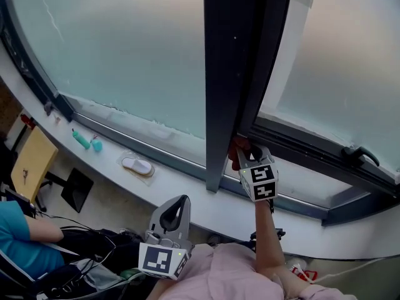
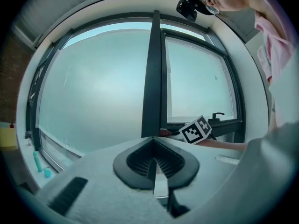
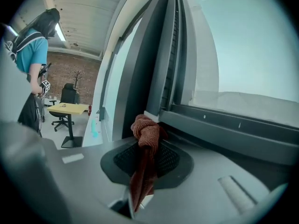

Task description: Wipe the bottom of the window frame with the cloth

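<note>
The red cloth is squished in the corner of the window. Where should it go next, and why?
Probably slide it rightward along the bottom frame: the right gripper holds the cloth against the corner by the dark post, so the rest of the frame lies that way.

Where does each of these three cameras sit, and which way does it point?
Head view: on the person's head, looking steeply down at the window frame; left gripper, right gripper and a forearm show.
Left gripper view: on the left gripper, facing the window frame; its shut, empty jaws show.
Right gripper view: on the right gripper, close against the frame's bottom; its jaws clamp the cloth.
Shared: head and right gripper views both show the cloth at the frame.
</note>
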The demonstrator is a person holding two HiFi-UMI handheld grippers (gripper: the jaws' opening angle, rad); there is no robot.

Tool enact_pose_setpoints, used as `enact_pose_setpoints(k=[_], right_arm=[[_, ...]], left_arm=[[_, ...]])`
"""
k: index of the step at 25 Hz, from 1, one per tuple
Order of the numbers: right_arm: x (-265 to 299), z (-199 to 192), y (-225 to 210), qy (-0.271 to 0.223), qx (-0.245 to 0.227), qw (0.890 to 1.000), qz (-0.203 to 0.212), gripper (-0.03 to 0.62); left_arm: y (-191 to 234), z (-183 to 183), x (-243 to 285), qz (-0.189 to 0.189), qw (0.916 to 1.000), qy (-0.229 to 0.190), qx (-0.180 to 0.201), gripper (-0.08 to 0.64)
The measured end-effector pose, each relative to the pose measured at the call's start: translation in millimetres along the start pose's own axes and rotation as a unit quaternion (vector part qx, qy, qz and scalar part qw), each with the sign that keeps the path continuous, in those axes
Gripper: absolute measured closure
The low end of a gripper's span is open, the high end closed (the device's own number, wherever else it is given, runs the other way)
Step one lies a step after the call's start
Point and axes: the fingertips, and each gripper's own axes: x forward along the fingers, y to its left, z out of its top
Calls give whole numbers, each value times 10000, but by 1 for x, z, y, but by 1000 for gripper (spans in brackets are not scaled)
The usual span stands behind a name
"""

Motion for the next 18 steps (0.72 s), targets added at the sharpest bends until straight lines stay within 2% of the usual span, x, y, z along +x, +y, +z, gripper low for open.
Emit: enact_pose_setpoints(k=[6,18], right_arm=[[4,0,-3,-146,-22,9998,-119,532],[-4,-2,-8,-159,-76,9998,-47,534]], left_arm=[[7,-1,-1,160,9999,-12,-9,565],[0,-3,7,63,10000,26,-7,565]])
